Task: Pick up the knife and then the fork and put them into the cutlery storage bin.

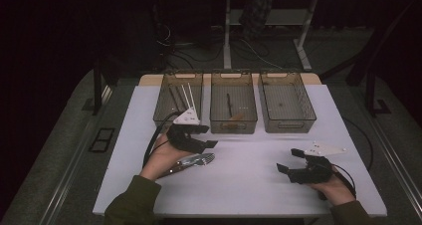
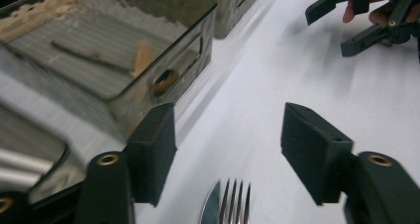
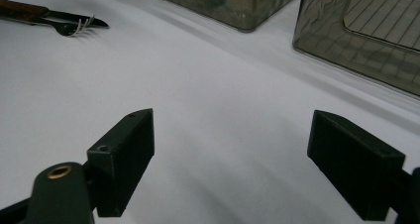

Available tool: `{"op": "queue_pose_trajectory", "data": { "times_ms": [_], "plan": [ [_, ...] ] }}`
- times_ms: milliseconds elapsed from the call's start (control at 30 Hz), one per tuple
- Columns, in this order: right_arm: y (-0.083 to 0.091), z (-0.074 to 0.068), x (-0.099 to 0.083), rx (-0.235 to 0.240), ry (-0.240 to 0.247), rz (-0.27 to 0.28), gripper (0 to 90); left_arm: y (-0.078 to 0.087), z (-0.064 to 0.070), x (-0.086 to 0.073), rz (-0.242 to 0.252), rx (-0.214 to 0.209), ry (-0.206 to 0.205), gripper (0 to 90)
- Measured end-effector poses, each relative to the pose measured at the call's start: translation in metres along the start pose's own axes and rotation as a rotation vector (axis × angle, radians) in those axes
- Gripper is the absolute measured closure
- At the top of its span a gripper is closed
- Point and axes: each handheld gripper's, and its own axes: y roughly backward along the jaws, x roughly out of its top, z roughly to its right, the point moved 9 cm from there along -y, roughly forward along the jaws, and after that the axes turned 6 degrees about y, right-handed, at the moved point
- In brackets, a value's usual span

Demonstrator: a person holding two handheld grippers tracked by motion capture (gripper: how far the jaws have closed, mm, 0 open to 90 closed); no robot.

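Note:
A metal fork point(image 1: 201, 160) lies on the white table point(image 1: 249, 185) together with a second utensil, just below my left gripper point(image 1: 210, 136). That gripper is open and hovers over them with nothing between its jaws. In the left gripper view the fork's tines point(image 2: 236, 200) show between the spread jaws of my left gripper point(image 2: 228, 144). My right gripper point(image 1: 287, 160) rests open near the table's right front, holding nothing. In the right gripper view its jaws point(image 3: 230, 159) stand wide apart over bare table, and the fork point(image 3: 74, 25) lies far off at the top left.
Three smoky see-through bins line the back of the table. The left bin point(image 1: 169, 108) holds thin white sticks, the middle bin point(image 1: 215, 110) a dark utensil and a wooden-handled piece, the right bin point(image 1: 303, 110) looks almost bare. The other gripper point(image 2: 366, 16) shows in the left gripper view.

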Motion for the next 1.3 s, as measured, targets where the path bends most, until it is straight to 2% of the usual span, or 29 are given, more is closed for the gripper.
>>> {"op": "queue_pose_trajectory", "data": {
  "times_ms": [100, 200, 233, 267, 533, 633, 800, 967, 1000, 1300],
  "plan": [
    [-0.001, -0.001, -0.001, 0.001, 0.002, -0.005, 17.7, 0.01, -0.003, -0.013, 0.011, 0.008, 0.007, 44.8],
    [-0.002, -0.001, -0.001, 0.002, 0.002, -0.009, 17.7, 0.019, -0.007, -0.028, -0.007, 0.026, 0.005, 49.3],
    [-0.002, -0.001, -0.001, 0.002, 0.002, -0.009, 17.7, 0.019, -0.007, -0.028, -0.007, 0.026, 0.005, 51.3],
    [-0.002, 0.0, -0.002, 0.0, 0.002, -0.01, 17.7, 0.025, -0.009, -0.036, -0.015, 0.03, 0.009, 53.1],
    [-0.002, 0.0, -0.002, -0.003, 0.001, -0.014, 17.7, 0.041, -0.01, -0.063, -0.038, 0.012, 0.028, 64.7],
    [-0.002, 0.0, -0.003, -0.002, 0.004, -0.013, 17.7, 0.045, -0.01, -0.074, -0.065, 0.009, 0.03, 67.2],
    [-0.002, 0.0, -0.003, -0.002, 0.007, -0.016, 17.7, 0.049, -0.011, -0.093, -0.107, 0.008, 0.038, 70.9],
    [-0.001, -0.001, -0.002, -0.003, 0.013, -0.016, 17.7, 0.051, -0.012, -0.103, -0.118, 0.007, 0.042, 71.7],
    [-0.001, -0.001, -0.003, -0.005, 0.016, -0.018, 17.7, 0.049, -0.012, -0.107, -0.135, 0.011, 0.036, 71.9],
    [-0.001, -0.002, -0.003, -0.007, 0.03, -0.024, 17.7, 0.04, -0.013, -0.115, -0.181, 0.014, 0.015, 71.9]
  ]
}}
